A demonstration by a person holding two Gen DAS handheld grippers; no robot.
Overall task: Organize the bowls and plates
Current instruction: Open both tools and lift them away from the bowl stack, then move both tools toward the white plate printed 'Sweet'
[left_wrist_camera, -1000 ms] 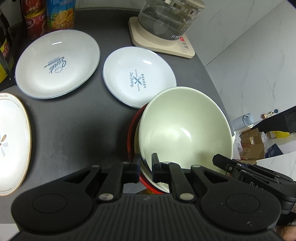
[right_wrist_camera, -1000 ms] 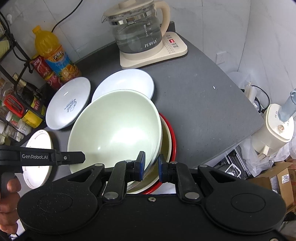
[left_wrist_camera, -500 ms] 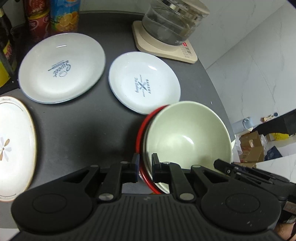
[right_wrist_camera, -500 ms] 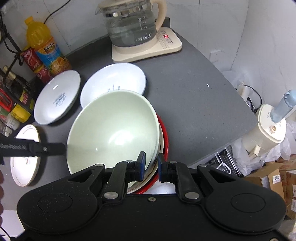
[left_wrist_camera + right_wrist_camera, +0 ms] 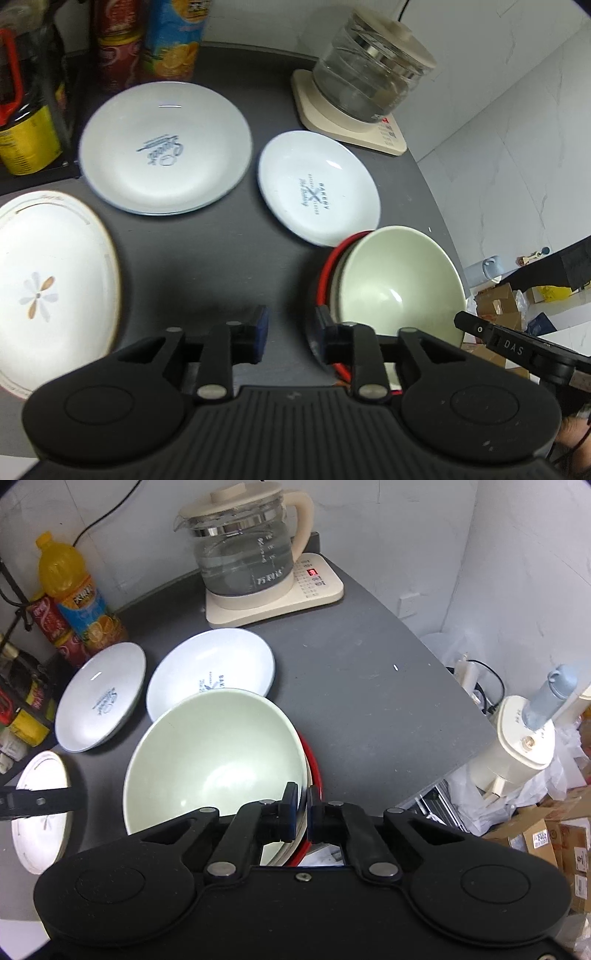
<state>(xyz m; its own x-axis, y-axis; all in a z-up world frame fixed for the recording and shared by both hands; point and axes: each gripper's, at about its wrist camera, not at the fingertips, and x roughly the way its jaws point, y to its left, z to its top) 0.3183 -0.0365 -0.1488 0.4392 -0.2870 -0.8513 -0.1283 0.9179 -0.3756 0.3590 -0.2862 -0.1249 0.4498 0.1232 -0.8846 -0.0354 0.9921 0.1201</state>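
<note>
Two grippers sat by the green bowl (image 5: 218, 757), nested in the bowl stack at the counter's edge. The right gripper (image 5: 302, 812) pinched its near rim. The left gripper (image 5: 290, 328) was spread wide, bowl just right.

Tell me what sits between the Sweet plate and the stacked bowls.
The Bakery plate lies between the Sweet plate and the stacked bowls, clearest in the left wrist view.
</note>
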